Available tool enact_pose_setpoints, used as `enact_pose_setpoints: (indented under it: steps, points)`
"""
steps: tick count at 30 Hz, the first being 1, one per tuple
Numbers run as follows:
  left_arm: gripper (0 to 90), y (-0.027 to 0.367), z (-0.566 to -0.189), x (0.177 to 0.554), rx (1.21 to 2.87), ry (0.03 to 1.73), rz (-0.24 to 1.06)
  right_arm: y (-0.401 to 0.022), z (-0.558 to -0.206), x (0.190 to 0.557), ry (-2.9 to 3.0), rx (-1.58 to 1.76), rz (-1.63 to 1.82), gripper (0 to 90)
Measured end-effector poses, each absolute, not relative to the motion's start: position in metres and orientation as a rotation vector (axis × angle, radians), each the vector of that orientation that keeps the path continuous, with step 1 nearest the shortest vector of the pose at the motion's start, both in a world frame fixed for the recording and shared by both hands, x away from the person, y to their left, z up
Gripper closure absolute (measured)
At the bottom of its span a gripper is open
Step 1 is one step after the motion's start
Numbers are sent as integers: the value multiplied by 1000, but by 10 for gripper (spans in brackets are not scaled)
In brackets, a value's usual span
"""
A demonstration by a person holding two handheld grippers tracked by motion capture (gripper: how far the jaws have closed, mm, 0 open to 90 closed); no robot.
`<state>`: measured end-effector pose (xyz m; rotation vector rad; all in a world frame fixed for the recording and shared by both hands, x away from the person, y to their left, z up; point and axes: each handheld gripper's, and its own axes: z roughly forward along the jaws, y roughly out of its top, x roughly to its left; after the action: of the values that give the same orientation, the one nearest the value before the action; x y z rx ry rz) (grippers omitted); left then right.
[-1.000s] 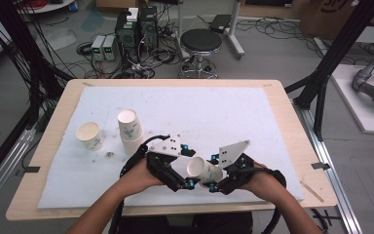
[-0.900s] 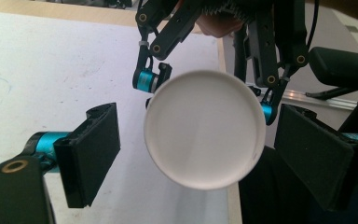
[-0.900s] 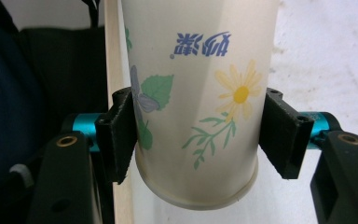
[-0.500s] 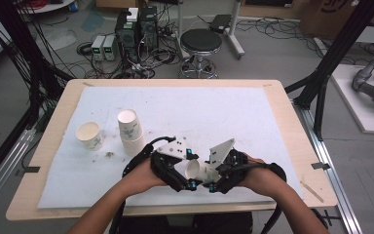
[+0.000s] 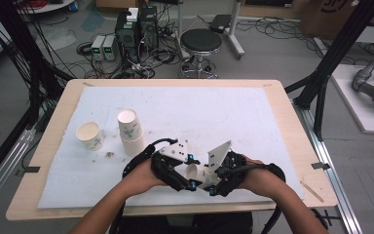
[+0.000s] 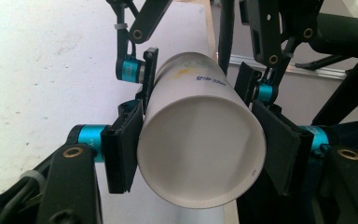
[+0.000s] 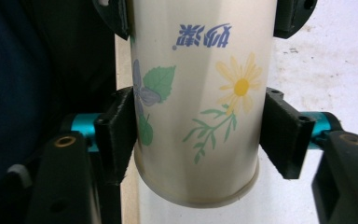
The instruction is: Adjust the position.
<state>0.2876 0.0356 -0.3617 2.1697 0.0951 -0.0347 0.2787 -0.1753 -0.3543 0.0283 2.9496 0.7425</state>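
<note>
Your left gripper (image 6: 200, 154) clamps the paper cup (image 6: 200, 140) near its open mouth, while your right gripper (image 7: 200, 135) (jaws just loosening) brackets its flowered base end.

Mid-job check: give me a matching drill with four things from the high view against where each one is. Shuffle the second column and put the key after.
Things:
1. flower-print cup
2. stack of cups
3. lone cup
4. stool

Places:
A. on the floor beyond the table
B. upright near the left edge of the white mat
C. on its side, near the table's front edge
D. on the white mat, just right of the lone cup

Pairs: 1-C; 2-D; 3-B; 4-A
</note>
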Motion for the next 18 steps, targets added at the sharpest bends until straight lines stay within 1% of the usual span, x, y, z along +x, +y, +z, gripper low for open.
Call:
enact_pose_setpoints:
  steps: [3,5,6,11,18]
  points:
    - [369,39,-361,288,2138,94,-22,-180,-354,279,2920,55,819,278]
    - [369,44,-361,289,2106,112,-22,-185,-352,279,2888,124,918,226]
    - [369,46,-361,289,2089,125,-25,-188,-351,280,2872,152,974,220]
    - [369,57,-363,290,2012,163,-37,-205,-346,280,2778,193,1208,209]
    - [368,64,-369,289,1936,188,-37,-219,-347,276,2670,262,1380,208]
